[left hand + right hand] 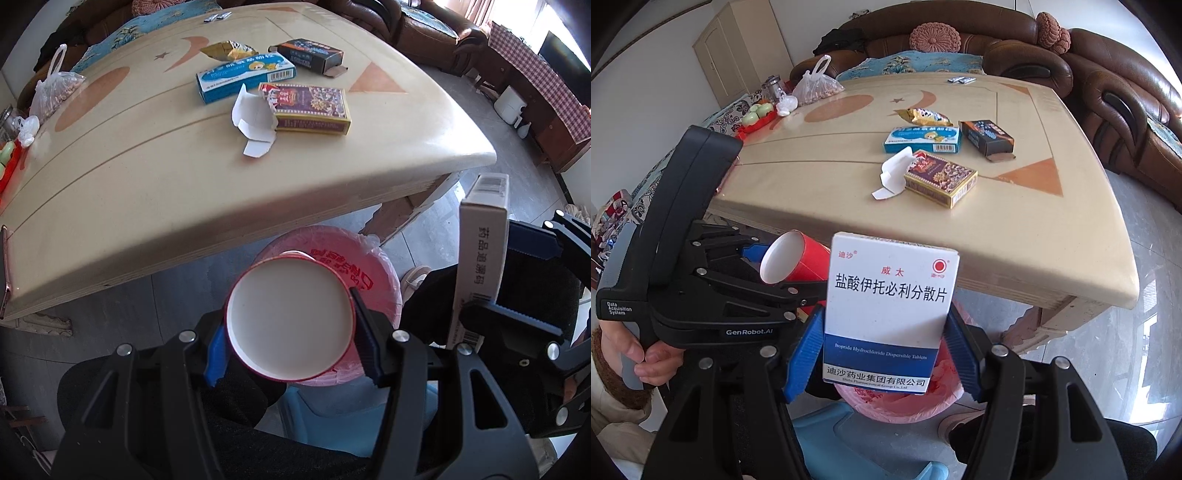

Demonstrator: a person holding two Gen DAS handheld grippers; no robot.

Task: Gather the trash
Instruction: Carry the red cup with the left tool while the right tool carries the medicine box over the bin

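Observation:
My left gripper (290, 326) is shut on a red paper cup (288, 317) with a white inside, held just above a bin lined with a pink bag (373, 266). My right gripper (884, 328) is shut on a white and blue medicine box (890, 295), held upright over the same pink bag (905, 406). In the right wrist view the cup (790, 262) and left gripper (783, 271) sit to the left of the box. On the table (147, 184) lie a blue box (245, 75), a dark box (308, 51), a purple box (310, 107) with a torn white flap (253, 122), and a snack wrapper (229, 50).
The bin stands on the floor at the table's near edge, beside a blue stool (827, 435). A plastic bag of food (55, 88) and a jar (774, 88) sit at the table's far left. Brown sofas (1108, 92) ring the table. A shoe (413, 277) is by the bin.

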